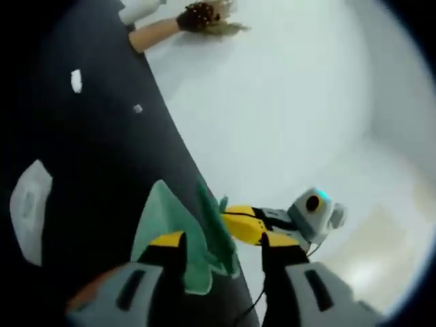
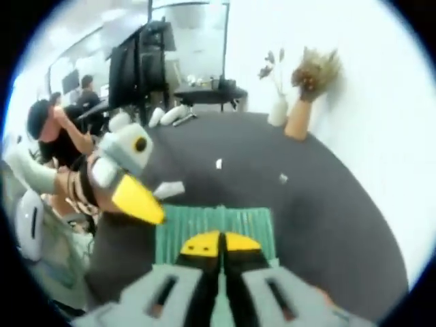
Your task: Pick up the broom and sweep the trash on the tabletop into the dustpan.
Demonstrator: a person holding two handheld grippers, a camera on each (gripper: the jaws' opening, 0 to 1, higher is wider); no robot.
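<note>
A green ribbed dustpan (image 2: 214, 221) lies on the dark tabletop (image 2: 306, 197) just ahead of my right gripper (image 2: 219, 246), whose yellow-tipped jaws are pressed together at its near rim, seemingly pinching it. In the left gripper view the dustpan (image 1: 174, 218) stands tilted between the wide-apart jaws of my left gripper (image 1: 223, 244), which is open. The right gripper (image 1: 248, 225) reaches in from the right and touches the dustpan's edge. Trash lies on the table: a crumpled white paper (image 1: 30, 211) and two small white scraps (image 1: 76, 80) (image 1: 137, 108). The left gripper (image 2: 133, 187) hovers left of the dustpan.
A tan vase of dried flowers (image 2: 303, 112) and a white vase (image 2: 278, 109) stand at the table's far edge by the white wall. Beyond the table are monitors on stands (image 2: 139, 61) and seated people (image 2: 51, 133). The table's rounded edge (image 1: 178, 146) borders pale floor.
</note>
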